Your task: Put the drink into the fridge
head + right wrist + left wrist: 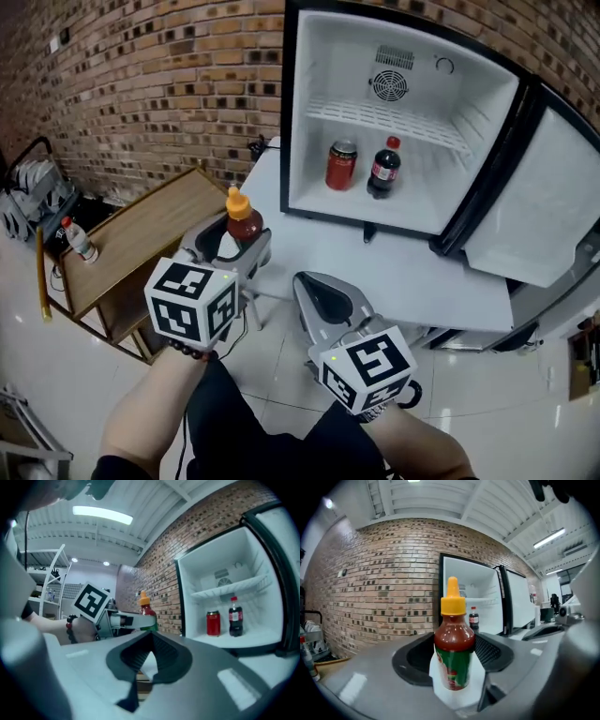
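Observation:
A red drink bottle [244, 220] with a yellow cap and green label stands upright between the jaws of my left gripper [239, 246], which is shut on it, in front of the white table's left edge. In the left gripper view the bottle [454, 653] fills the middle, clamped low by the pads. My right gripper [319, 291] hangs lower right of it, shut with nothing between its fingers. The right gripper view shows the held bottle [146, 609] to its left. The small fridge [403, 56] stands open on the white table [394, 272], its door [534, 206] swung right.
Inside the fridge stand a red can [341, 165] and a dark cola bottle [384, 169]. A low wooden table [141, 234] at left carries a small water bottle [80, 241]. A brick wall runs behind. A wire rack [33, 187] stands far left.

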{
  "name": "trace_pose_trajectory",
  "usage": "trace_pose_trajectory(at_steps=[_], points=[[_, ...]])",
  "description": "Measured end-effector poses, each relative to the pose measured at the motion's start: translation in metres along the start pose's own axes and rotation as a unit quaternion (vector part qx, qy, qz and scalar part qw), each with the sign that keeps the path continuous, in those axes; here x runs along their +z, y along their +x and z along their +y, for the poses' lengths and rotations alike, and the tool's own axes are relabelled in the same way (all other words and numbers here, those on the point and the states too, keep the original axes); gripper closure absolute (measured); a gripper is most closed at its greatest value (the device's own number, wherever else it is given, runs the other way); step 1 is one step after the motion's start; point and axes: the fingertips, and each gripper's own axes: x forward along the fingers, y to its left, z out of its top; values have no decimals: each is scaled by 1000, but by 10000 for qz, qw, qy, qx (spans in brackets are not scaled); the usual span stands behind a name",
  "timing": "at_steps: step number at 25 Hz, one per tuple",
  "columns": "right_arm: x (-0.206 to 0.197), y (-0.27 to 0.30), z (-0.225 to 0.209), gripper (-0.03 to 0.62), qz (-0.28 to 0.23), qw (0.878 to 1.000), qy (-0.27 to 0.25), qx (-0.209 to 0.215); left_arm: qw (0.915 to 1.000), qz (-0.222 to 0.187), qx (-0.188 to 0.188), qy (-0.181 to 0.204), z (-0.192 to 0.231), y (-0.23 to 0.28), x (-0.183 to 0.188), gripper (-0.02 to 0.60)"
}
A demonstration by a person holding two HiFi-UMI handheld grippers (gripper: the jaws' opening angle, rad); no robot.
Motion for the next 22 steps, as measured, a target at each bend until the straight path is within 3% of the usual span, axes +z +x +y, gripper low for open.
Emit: trace_pose_trajectory(at_steps=[10, 22], points=[[7, -54, -58, 594, -156, 9978, 66, -641, 9936, 42, -1100, 252, -112, 55, 22, 305], [-7, -80, -143, 594, -4, 9929, 238, -1163, 9832, 151, -1801, 259, -182, 138, 25, 305]])
